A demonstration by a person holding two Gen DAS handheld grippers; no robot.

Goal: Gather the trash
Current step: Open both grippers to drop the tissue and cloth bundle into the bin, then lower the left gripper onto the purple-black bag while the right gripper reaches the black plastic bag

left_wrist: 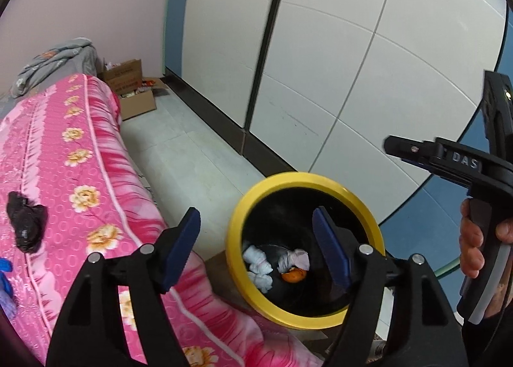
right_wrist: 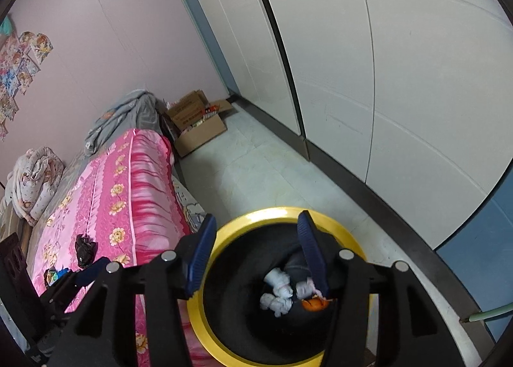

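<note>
Above the yellow-rimmed bin (right_wrist: 205, 312), both grippers' blue fingers (right_wrist: 202, 258) apart, empty.

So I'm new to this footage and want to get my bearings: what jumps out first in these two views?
The yellow-rimmed bin stands on the floor beside the bed, with crumpled white tissues and an orange scrap at its dark bottom. Both the left gripper and the right gripper hang over it with open, empty jaws. The bright pink floral bedspread fills the left side, with a crumpled black bag lying on it.
</note>
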